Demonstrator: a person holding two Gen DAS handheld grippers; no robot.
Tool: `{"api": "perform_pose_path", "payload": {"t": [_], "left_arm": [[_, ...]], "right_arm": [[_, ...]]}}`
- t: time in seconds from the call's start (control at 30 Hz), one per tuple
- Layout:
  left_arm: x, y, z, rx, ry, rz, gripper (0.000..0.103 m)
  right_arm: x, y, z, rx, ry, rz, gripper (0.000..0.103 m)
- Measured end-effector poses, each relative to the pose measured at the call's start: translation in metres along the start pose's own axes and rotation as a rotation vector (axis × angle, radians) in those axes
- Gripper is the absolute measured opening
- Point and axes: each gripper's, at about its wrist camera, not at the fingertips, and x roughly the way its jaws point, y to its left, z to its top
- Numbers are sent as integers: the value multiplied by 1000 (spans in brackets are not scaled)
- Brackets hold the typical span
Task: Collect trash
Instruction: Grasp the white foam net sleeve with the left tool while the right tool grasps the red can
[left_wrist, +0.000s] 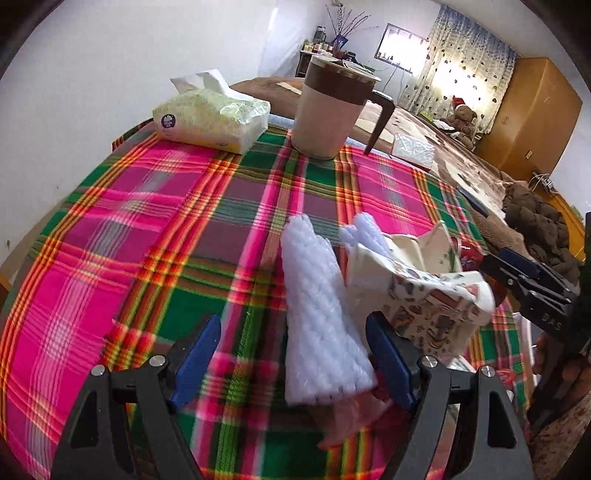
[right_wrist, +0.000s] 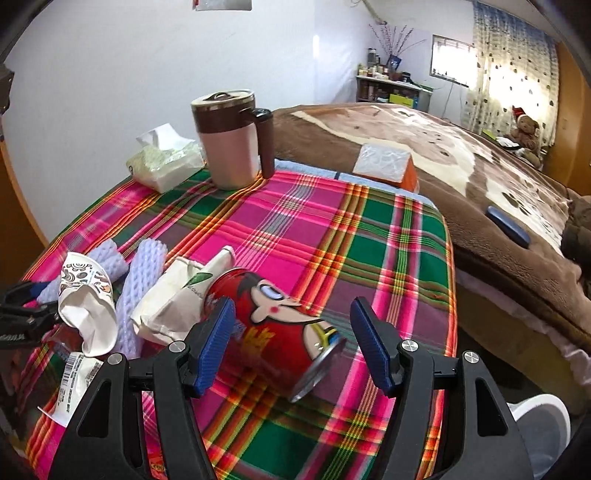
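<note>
Trash lies in a heap on the plaid tablecloth (left_wrist: 147, 229). My left gripper (left_wrist: 295, 363) is open around a white foam net sleeve (left_wrist: 321, 314), which lies close to its right pad. Beside it sits a crumpled patterned paper cup (left_wrist: 424, 295). My right gripper (right_wrist: 293, 343) is open around a red cartoon can (right_wrist: 273, 325) lying on its side; a gap shows at the right pad. Left of the can lie a white paper bag (right_wrist: 177, 299), a foam sleeve (right_wrist: 142, 288), the crumpled cup (right_wrist: 86, 302) and a labelled wrapper (right_wrist: 74, 380).
At the table's far side stand a brown-lidded jug (left_wrist: 332, 110) and a tissue pack (left_wrist: 210, 118). A bed with a brown blanket (right_wrist: 480, 166) adjoins the table and carries an orange tissue box (right_wrist: 388, 166) and a blue case (right_wrist: 508, 223). A white bin (right_wrist: 543, 424) stands below the right table edge.
</note>
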Motion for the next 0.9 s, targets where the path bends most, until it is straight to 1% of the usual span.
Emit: {"api": "perform_pose_path", "payload": {"t": [0.1,0.13,0.23,0.33,0.4,0.5,0.63,0.73,0.8,0.87,0.9], "left_arm": [[2,7,5,-9,-2,4,80],[4,9,6,-11,5,0,75],[8,14,8,-13,22,-12,66],[10,17,6,-11,32,-19,59],[10,18,4,-1,30,-14,57],[12,20,7,7,37,-14,57],[13,17,8,25,50,15,62],[13,17,6,39,49,18,62],[12,17,5,42,41,18,62],[11,17,5,44,37,21,57],[11,16,5,44,35,21,50]], "right_arm": [[2,4,-2,-22,17,6,66],[3,5,-2,-29,21,3,66],[6,5,-1,-43,42,1,66],[9,5,-2,-44,64,5,66],[13,6,-1,-50,75,10,66],[17,11,-1,-73,82,11,66],[24,16,-1,-113,80,10,66],[26,17,0,-113,72,6,66],[27,15,1,-91,71,12,66],[27,12,1,-59,69,21,66],[27,11,0,-48,66,28,66]]}}
